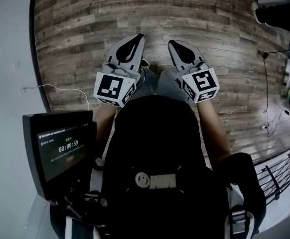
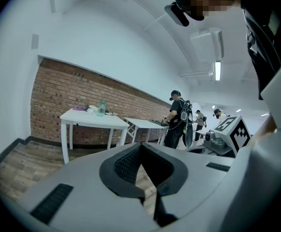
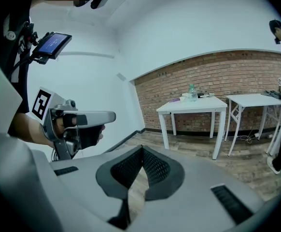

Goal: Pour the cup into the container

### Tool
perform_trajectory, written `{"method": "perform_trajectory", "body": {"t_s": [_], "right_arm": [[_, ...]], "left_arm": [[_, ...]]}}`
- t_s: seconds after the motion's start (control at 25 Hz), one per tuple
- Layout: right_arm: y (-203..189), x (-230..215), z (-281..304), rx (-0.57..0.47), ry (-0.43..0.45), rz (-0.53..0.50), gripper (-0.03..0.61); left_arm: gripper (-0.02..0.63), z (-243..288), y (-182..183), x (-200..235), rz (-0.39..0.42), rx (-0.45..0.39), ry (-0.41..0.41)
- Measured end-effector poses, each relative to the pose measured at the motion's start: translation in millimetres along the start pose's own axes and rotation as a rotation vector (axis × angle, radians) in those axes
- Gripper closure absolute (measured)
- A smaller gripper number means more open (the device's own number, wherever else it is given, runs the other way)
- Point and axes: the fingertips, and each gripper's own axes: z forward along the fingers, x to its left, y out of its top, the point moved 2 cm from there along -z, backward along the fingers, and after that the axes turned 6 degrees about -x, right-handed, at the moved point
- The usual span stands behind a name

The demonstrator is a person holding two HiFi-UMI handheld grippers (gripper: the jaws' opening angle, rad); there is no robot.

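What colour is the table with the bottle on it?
White; table clearest in the right gripper view.

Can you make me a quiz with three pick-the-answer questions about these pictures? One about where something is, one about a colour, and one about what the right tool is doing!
1. Where does the greenish bottle stand?
A on a shelf
B on the white table
C on a chair

2. What colour is the wall behind that table?
A yellow
B reddish-brown brick
C black

3. How are the right tool's jaws?
A wide apart
B shut on a cup
C shut, nothing between

Answers:
1. B, the bottle sits on the tabletop.
2. B, bricks show behind the table.
3. C, its jaws meet and hold nothing.
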Motion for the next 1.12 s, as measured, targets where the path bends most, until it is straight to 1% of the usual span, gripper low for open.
{"method": "perform_trajectory", "body": {"t_s": [0.24, 0.44, 0.52, 0.68, 0.76, 0.84, 1.12], "right_arm": [[-10, 24, -29, -0.032, 0.027, -0.009, 0.574], [-24, 35, -72, -0.053, 0.055, -0.022, 0.574], [-33, 36, -100, -0.066, 0.056, -0.024, 0.574], [-58, 39, -178, -0.101, 0.041, -0.025, 0.574], [-69, 42, -204, -0.100, 0.039, -0.017, 0.574], [-75, 44, -211, -0.090, 0.036, -0.002, 0.574], [-85, 55, -216, -0.055, 0.051, 0.039, 0.574]], "left_arm": [[0.609, -26, -11, -37, 0.010, -0.004, -0.007], [0.609, -50, -18, -79, 0.022, -0.012, 0.018], [0.609, -62, -27, -106, 0.019, -0.017, 0.024], [0.609, -91, -51, -179, 0.050, -0.010, 0.041], [0.609, -105, -59, -205, 0.065, 0.006, 0.042], [0.609, -109, -64, -212, 0.072, 0.031, 0.037], [0.609, -113, -70, -222, 0.032, 0.079, -0.008]]}}
